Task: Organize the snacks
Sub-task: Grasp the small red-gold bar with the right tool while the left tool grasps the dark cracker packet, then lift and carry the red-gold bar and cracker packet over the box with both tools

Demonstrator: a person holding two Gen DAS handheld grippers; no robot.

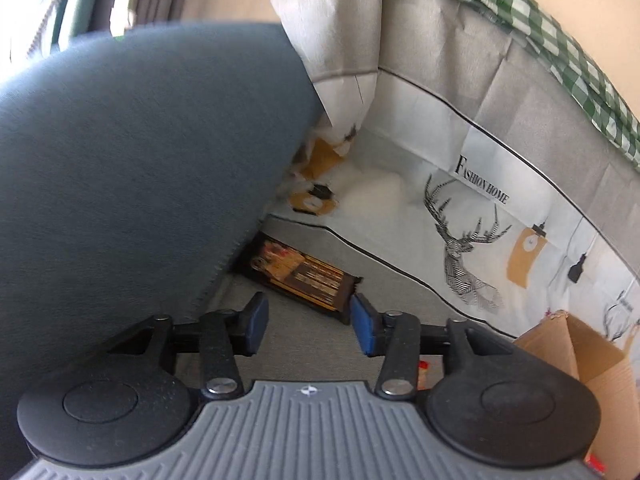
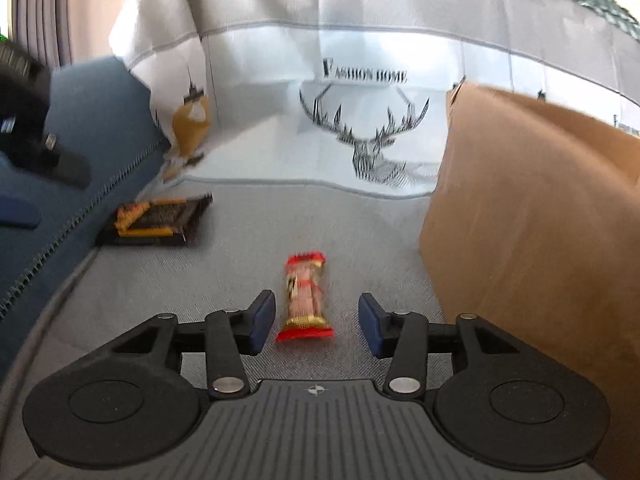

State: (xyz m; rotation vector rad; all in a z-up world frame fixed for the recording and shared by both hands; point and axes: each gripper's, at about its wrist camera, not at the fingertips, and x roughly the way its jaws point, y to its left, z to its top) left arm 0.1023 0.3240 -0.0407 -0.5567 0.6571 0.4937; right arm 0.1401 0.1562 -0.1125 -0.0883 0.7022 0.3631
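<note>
Lying flat on the grey tabletop (image 2: 224, 288), the small red snack (image 2: 306, 298) sits lengthwise along the right gripper (image 2: 316, 324)'s line of sight, its near end between the two blue fingers (image 2: 262, 322), which stand apart on either side and do not touch it. That alignment looks deliberate: the narrow sides of the wrapper face the pads, so closing would pinch it across its width. Off to that view's left, the dark snack with orange print (image 1: 304, 276) rests flat against the hem of a blue cloth bag (image 1: 132, 168), and the left gripper (image 1: 308, 322) points at its near corner with its fingers (image 1: 366, 328) spread and nothing between them; the packet lies just beyond the tips. Both snacks are loose on the surface, not yet sorted. A brown cardboard box (image 2: 532, 216) stands just beside the red snack on the right, open-topped as seen from the left wrist, and is a likely place for it, though I cannot tell what it holds. A printed cloth with a deer (image 2: 372, 140) hangs as a backdrop. My guess is each hand is lining up its own pick. The thin wrappers may slip or crumple under a hard squeeze.
</note>
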